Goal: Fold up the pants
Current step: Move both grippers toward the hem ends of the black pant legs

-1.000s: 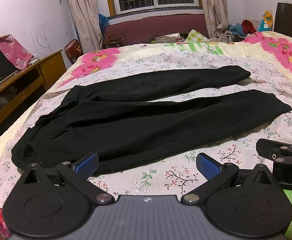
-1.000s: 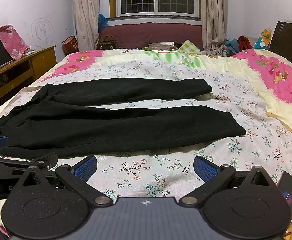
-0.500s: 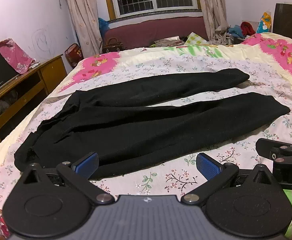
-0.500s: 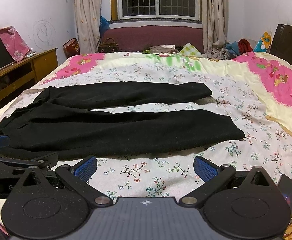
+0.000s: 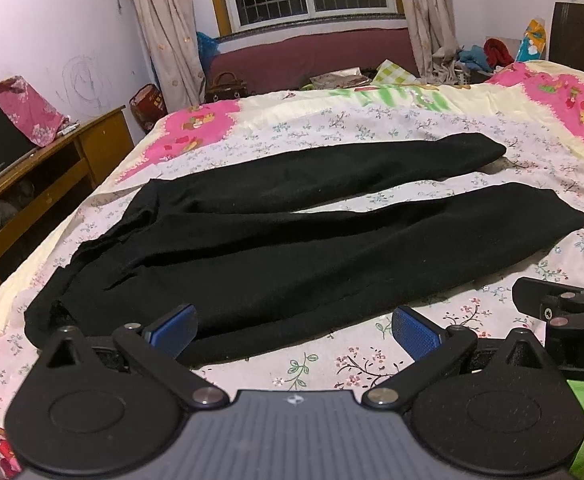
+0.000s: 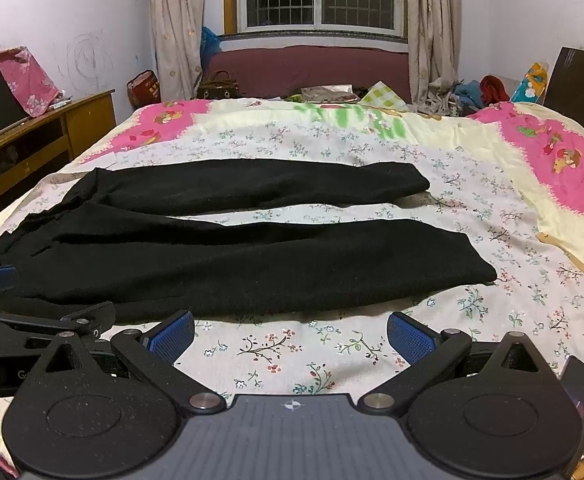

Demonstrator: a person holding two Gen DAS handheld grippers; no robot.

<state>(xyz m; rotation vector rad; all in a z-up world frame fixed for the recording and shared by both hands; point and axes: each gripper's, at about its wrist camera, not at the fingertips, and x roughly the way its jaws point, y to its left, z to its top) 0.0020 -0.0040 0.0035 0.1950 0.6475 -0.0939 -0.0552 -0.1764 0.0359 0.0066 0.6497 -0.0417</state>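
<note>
Ahead of my left gripper (image 5: 294,330), black pants (image 5: 312,240) are lying as soft, matt, slightly fuzzy cloth, speckled with pale lint. Beneath them, the bed sheet (image 5: 392,128) is showing as thin printed cotton-like cloth, smooth and dull. My gripper's body is looking like matt black plastic with shiny metal rivets, and its finger pads (image 5: 416,330) are looking like blue, finely ribbed material. My right gripper (image 6: 290,334) is looking the same, dusted with specks. Off to my left, a cabinet (image 6: 52,128) is showing glossy, varnished wood.
</note>
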